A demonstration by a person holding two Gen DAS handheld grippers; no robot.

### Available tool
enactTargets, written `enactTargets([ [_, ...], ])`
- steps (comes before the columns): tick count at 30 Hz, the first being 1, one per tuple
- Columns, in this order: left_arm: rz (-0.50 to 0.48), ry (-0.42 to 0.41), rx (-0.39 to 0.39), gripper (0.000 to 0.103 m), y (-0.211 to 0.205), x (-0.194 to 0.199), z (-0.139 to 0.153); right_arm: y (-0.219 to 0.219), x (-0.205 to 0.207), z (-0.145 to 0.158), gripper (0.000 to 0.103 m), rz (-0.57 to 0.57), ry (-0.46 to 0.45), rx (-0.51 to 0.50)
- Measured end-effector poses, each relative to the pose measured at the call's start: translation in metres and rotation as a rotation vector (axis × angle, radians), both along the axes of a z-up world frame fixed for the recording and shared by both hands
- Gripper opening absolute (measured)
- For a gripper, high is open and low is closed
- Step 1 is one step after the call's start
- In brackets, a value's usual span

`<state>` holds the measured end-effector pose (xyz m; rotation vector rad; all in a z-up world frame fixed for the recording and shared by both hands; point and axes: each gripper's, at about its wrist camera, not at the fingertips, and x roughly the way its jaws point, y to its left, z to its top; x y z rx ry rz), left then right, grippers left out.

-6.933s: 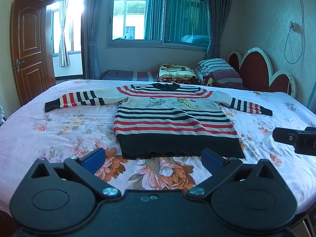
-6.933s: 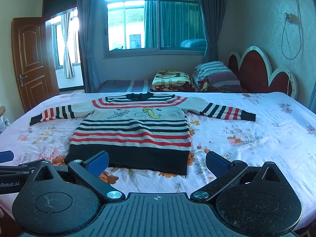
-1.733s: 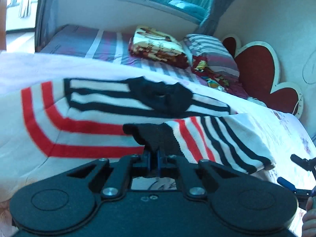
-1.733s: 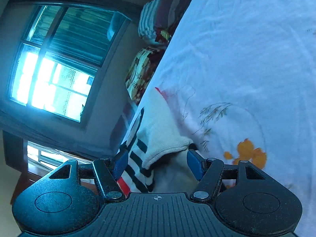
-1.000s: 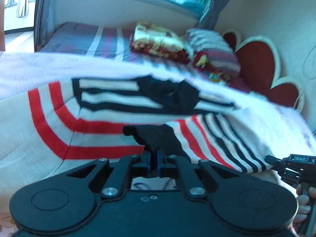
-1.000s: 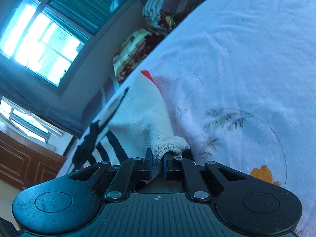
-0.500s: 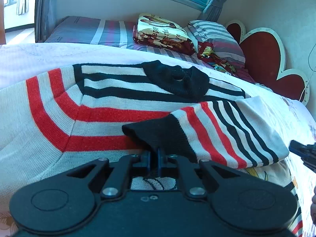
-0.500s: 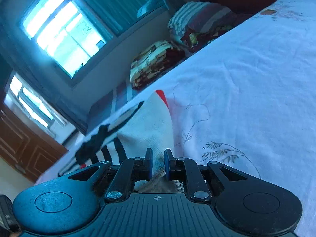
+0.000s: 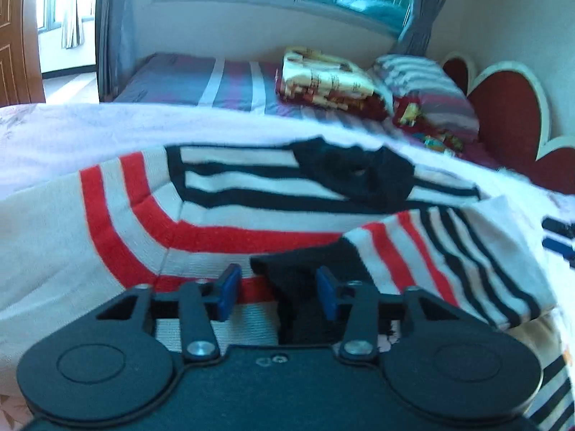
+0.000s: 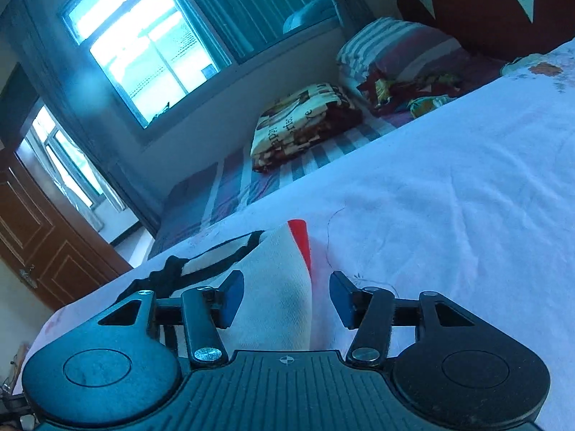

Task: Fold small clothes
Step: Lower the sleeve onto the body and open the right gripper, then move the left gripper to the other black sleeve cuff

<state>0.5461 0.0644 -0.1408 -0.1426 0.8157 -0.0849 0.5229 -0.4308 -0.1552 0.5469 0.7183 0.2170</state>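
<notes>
My left tongs [image 9: 276, 285] stand partly spread; their jaws have just been opening, and the black cuff [image 9: 298, 273] of the folded sleeve [image 9: 442, 262] lies loose between the blue pads [image 9: 227, 289], with a gap on the left side. On the right I cannot tell whether the pad brushes the cloth. The sleeve is laid across the chest of the striped sweater [image 9: 222, 212], its red and black bands running off toward the right, and the cuff rests just below the dark collar [image 9: 359, 176].

My right tongs [image 10: 285, 296] are spread too, their jaws having also just been opening. The cream fold of the sweater [image 10: 276, 287], with a red stripe along its far edge, lies between the pads without being pinched; the right pad [image 10: 339, 298] stands clear of it, over the bare sheet.

The sweater lies flat on the bed [image 9: 72, 133], on the pale floral sheet, toward the near edge as I see it, its collar pointing at the far side. Past it, along the far edge of the bed, a striped blanket [image 9: 201, 79] is spread, with a folded patterned quilt [image 10: 302, 122] and a striped pillow [image 10: 391, 46] beside the red headboard [image 9: 503, 107] at the right-hand end. A window [image 10: 143, 46] sits above them, and a brown door [image 10: 39, 237] stands at the left.
</notes>
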Motion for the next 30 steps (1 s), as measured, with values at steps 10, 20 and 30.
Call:
enactTargets([
  [10, 0.018, -0.006, 0.051, 0.006, -0.011, 0.005, -0.004, 0.011, 0.032, -0.028, 0.007, 0.062, 0.066, -0.147],
  [20, -0.018, -0.177, 0.132, 0.043, -0.058, -0.025, 0.026, 0.038, 0.002, -0.002, 0.007, 0.235, -0.022, -0.201],
  [30, -0.132, -0.16, 0.166, 0.072, -0.093, -0.023, 0.009, 0.055, -0.033, -0.012, 0.012, 0.316, -0.068, -0.302],
])
